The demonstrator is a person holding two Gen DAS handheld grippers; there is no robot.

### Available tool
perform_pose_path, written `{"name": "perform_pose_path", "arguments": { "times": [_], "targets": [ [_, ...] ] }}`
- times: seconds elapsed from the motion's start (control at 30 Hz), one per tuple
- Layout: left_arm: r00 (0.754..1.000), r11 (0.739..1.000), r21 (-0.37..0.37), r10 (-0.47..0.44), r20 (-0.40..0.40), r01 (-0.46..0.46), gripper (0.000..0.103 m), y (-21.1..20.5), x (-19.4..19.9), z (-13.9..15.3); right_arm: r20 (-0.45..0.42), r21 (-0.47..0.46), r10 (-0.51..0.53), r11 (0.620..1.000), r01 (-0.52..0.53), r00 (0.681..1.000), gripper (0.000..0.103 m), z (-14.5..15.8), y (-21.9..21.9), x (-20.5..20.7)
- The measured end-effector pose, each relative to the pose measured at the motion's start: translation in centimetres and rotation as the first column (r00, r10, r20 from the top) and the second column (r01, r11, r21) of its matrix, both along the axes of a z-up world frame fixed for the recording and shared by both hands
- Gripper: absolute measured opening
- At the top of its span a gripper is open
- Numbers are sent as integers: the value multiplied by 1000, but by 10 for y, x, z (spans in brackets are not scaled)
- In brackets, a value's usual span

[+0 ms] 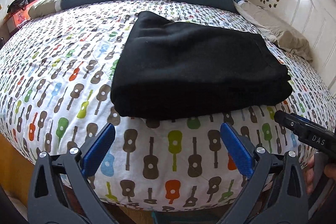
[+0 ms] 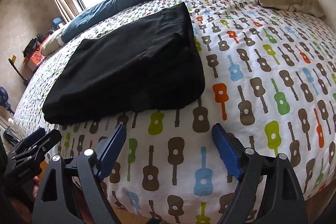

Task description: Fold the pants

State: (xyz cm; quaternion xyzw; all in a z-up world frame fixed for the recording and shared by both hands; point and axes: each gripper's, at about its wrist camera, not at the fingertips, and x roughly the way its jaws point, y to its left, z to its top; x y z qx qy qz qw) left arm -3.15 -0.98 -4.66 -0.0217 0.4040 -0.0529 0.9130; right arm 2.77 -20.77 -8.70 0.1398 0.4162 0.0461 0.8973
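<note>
On the left, we see our left gripper (image 1: 168, 140) spread wide and holding nothing, hovering over the near edge of a bed (image 1: 63, 68) covered in a white sheet printed with coloured guitars. Ahead lie the black pants (image 1: 195, 68) — folded into a thick, flat bundle on the sheet, near the front edge and touching neither gripper. To the right, our right gripper (image 2: 169, 140) also gapes, empty — just short of the bundle.
</note>
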Motion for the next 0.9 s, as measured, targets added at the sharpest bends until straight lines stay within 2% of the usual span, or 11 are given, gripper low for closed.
{"name": "perform_pose_path", "arguments": {
  "times": [0.37,0.9],
  "targets": [
    [999,998,41,50,-13,-49,100,-7,-2,-3,4,-19,12,1000,-11,1000,83,2,10,-4],
    [998,998,27,64,-23,-64,100,-8,-3,-5,2,-42,16,999,-16,1000,83,0,15,-9]
  ]
}}
